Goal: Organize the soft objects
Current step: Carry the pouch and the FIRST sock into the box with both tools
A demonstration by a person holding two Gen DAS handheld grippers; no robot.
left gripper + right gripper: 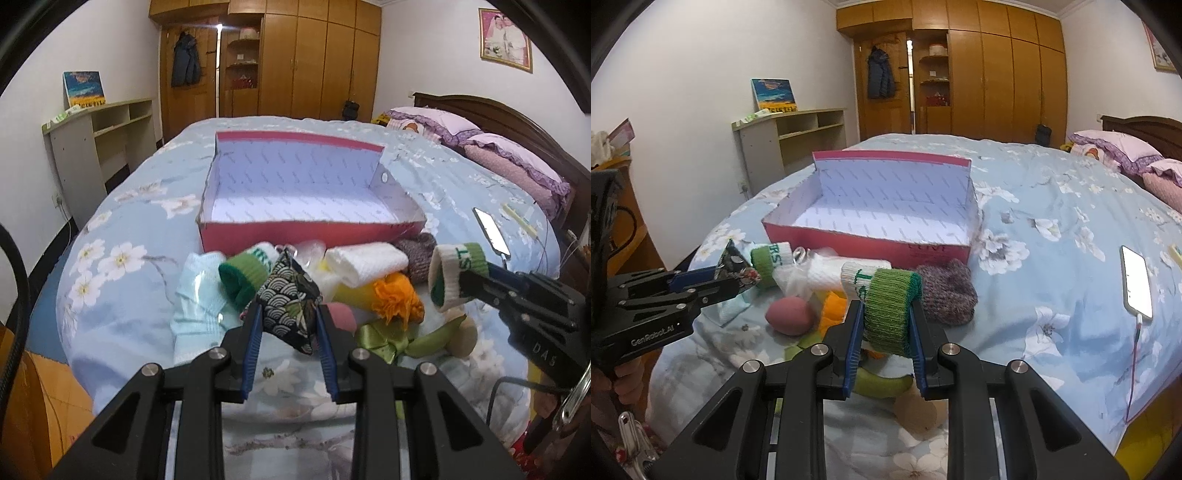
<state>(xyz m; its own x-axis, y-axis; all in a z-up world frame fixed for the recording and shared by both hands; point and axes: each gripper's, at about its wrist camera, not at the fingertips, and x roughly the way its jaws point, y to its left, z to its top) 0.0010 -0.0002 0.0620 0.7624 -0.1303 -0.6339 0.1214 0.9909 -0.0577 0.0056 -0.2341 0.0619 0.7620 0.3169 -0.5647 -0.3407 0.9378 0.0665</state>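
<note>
My left gripper (289,314) is shut on a dark patterned fabric pouch (290,301), lifted above the pile; the same pouch (737,266) shows in the right wrist view. My right gripper (885,308) is shut on a rolled green-and-white sock (888,308), also raised; the left wrist view shows that sock (456,275) at the right. Behind the pile an open red box (306,236) with a white lining stands empty on the bed. On the bed lie a second green-and-white sock (245,275), a white folded cloth (365,264), a pale blue cloth (199,295) and a purple knit piece (947,291).
An orange pompom (397,301), a pink egg-shaped sponge (791,315), a green ribbon bow (384,341) and a beige soft toy (918,411) lie in the pile. A lit phone (1137,282) on a cable lies at the right. Pillows (517,162) lie at the headboard.
</note>
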